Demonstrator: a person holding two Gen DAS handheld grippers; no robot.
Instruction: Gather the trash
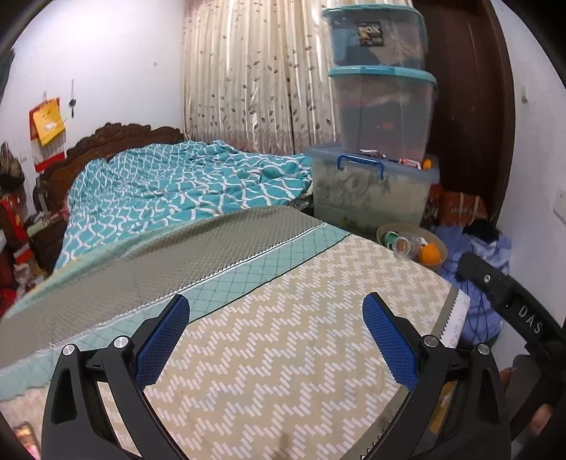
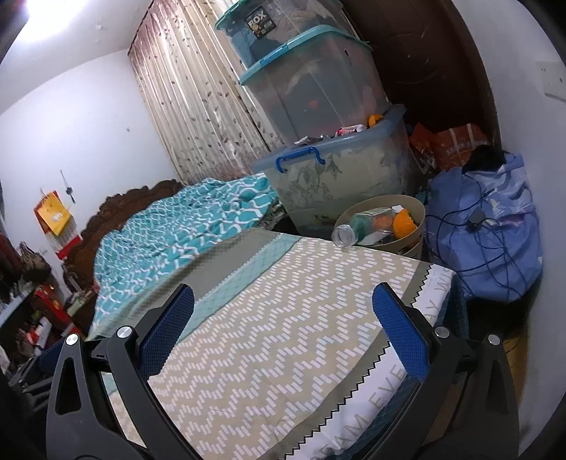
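1. Trash bin (image 2: 417, 212): a round beige tub on the floor just past the foot corner of the bed (image 2: 283, 318), between the bed and the blue cloth bundle (image 2: 495, 240). Your left view shows it (image 1: 440, 247) at the same corner.
2. Bin contents: a clear plastic bottle (image 2: 357, 226) with a greenish label, an orange round piece (image 2: 405, 221) and other scraps too jumbled to name.
3. Bottle attitude: it lies tilted, its open mouth poking over the bin rim toward the bed and its base deeper in the bin; the long axis runs roughly left to right in your right view.
4. Storage boxes: three clear plastic boxes stacked behind the bin. The bottom box (image 2: 339, 177) has a blue handle and holds pale cloth; wrappers and a small orange item lie on its lid. The middle box (image 2: 318, 92) and top box (image 2: 269, 28) have teal lids; their contents are dim, dark shapes.
5. Bed cover: beige zigzag print at the foot, a teal patterned quilt (image 2: 184, 226) bunched toward the headboard.
6. Your left gripper (image 1: 276, 336): fingers spread wide over the bed cover, holding nothing.
7. Your right gripper (image 2: 283, 325): fingers likewise spread apart over the bed cover, nothing between them.
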